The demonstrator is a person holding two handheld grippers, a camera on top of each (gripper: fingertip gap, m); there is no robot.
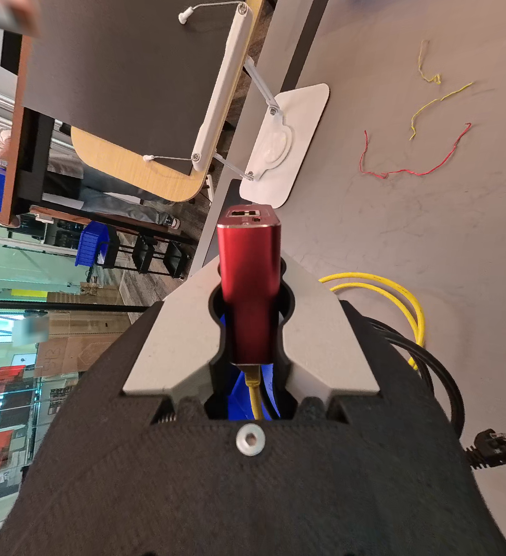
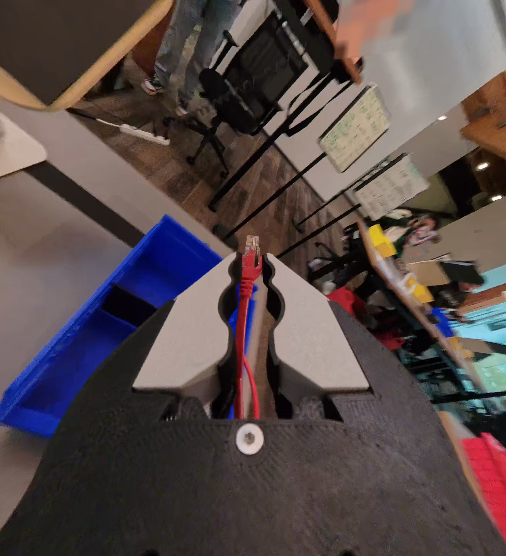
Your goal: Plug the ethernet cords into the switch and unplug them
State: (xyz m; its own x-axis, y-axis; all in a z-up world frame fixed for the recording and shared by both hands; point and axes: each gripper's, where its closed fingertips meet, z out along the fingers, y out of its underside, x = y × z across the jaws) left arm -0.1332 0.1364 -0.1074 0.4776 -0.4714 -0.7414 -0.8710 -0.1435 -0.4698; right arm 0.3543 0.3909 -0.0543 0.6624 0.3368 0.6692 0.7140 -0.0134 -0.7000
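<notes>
**2 grippers loaded, red cord ready to plug**

My left gripper (image 1: 250,270) clamps the red switch (image 1: 248,288), yellow cord (image 1: 396,294) already seated. My right gripper (image 2: 250,258) pinches the red cord (image 2: 247,301) behind its plug (image 2: 251,246). Next I'd judge: align plug with a free port.

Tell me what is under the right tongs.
Under the right tongs, which grip a red ethernet cord, lies a blue bin. Its visible compartments look empty; the tongs cover the rest.
</notes>
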